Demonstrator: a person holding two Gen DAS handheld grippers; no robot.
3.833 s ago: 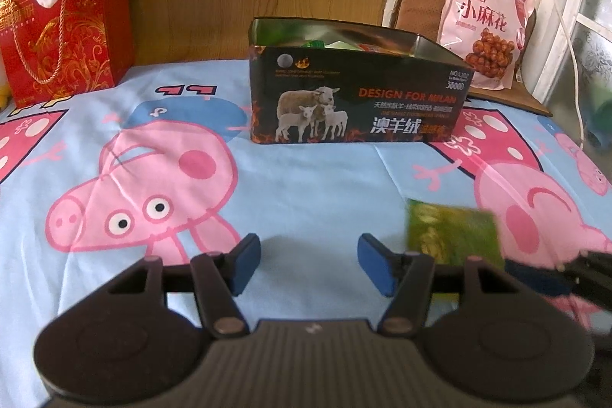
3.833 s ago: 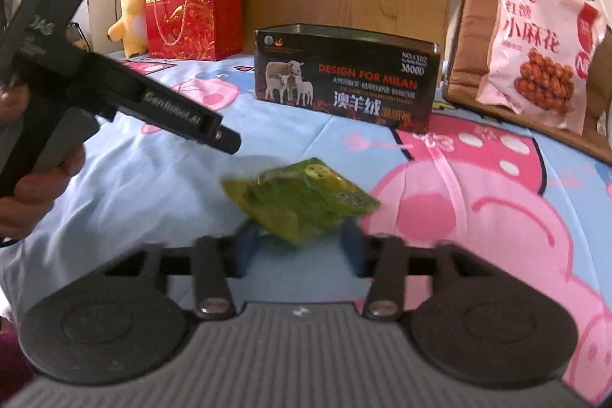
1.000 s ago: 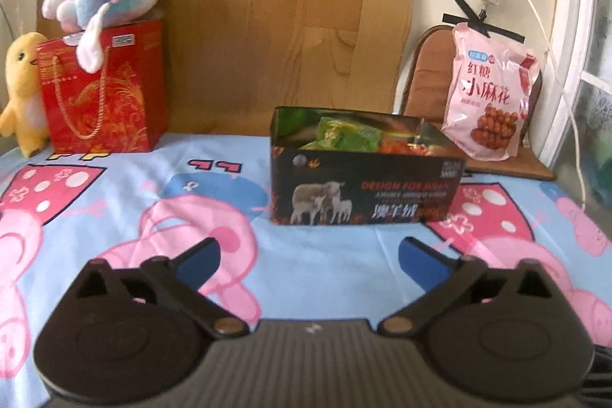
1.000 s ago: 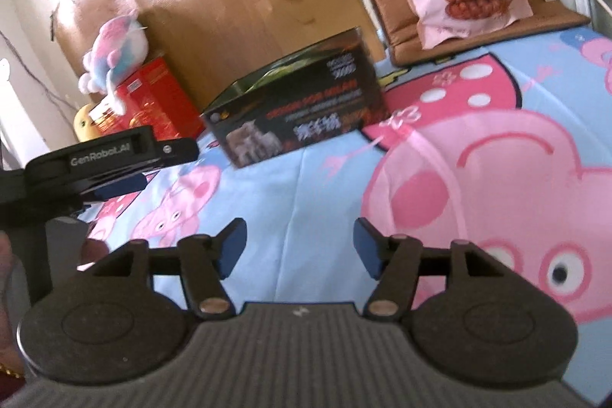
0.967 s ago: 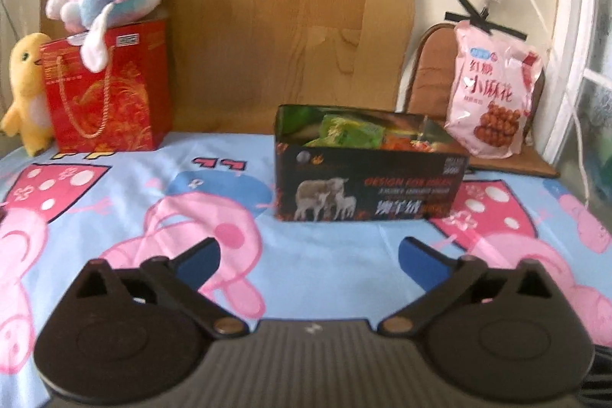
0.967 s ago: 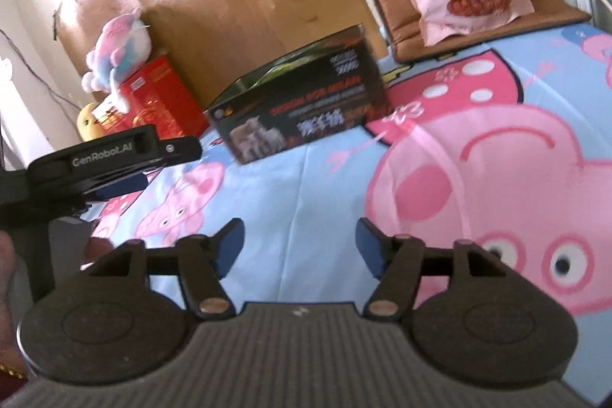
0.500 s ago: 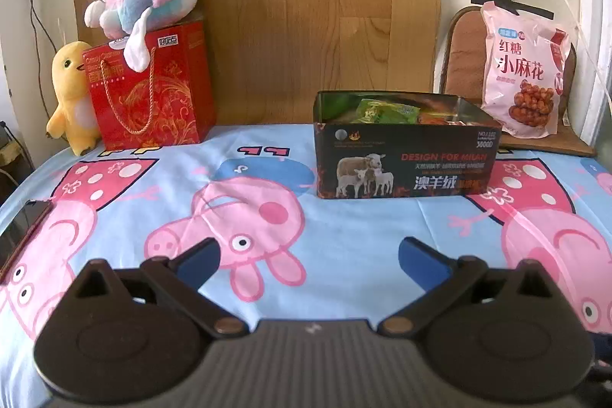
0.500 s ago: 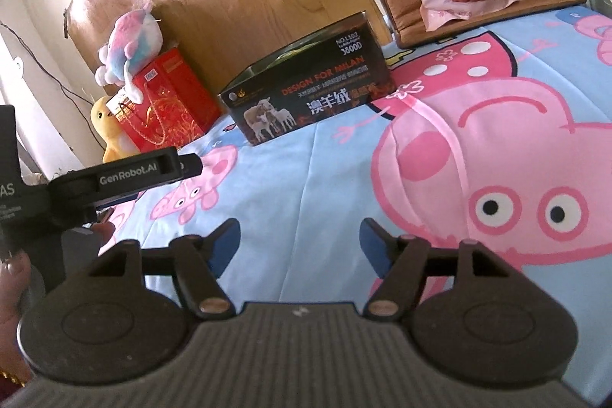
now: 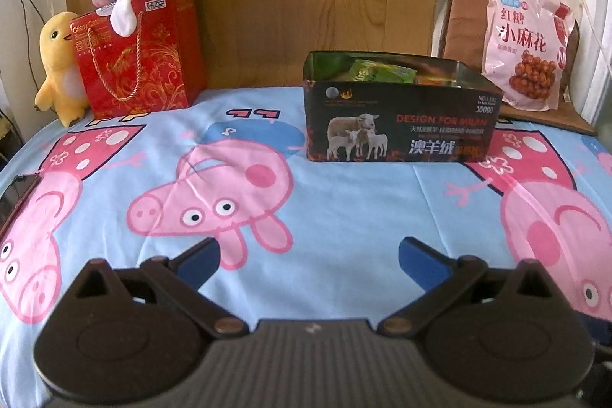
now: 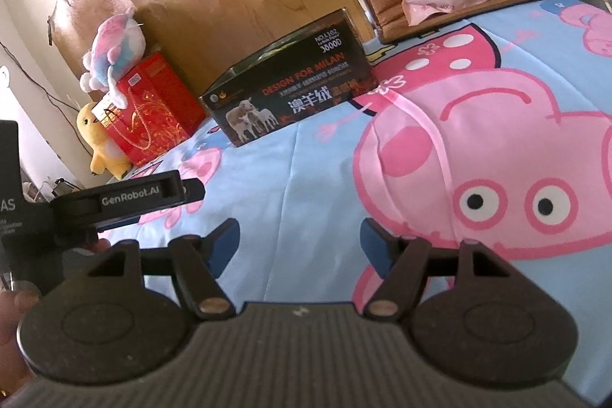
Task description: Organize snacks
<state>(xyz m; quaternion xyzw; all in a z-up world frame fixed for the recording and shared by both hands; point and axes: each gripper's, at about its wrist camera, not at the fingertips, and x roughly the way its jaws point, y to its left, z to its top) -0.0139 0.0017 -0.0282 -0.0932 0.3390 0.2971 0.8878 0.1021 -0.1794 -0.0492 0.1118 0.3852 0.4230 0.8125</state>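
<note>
- The left gripper [image 9: 308, 257] was seen with its blue-padded fingers [image 9: 415, 257] spread apart and nothing between them.
- The right gripper [image 10: 300, 241] was likewise seen parted and empty.
- The dark rectangular open-topped tin printed with sheep [image 9: 399, 115] stood well ahead of both sets of fingers, with green snack packets [image 9: 376, 71] lying inside.
- No loose snack was seen on the blue cartoon-pig sheet [image 9: 344, 201].
- The packing step was judged finished; the pink twist-snack bag [image 9: 529, 43] beyond the tin might be fetched next.
</note>
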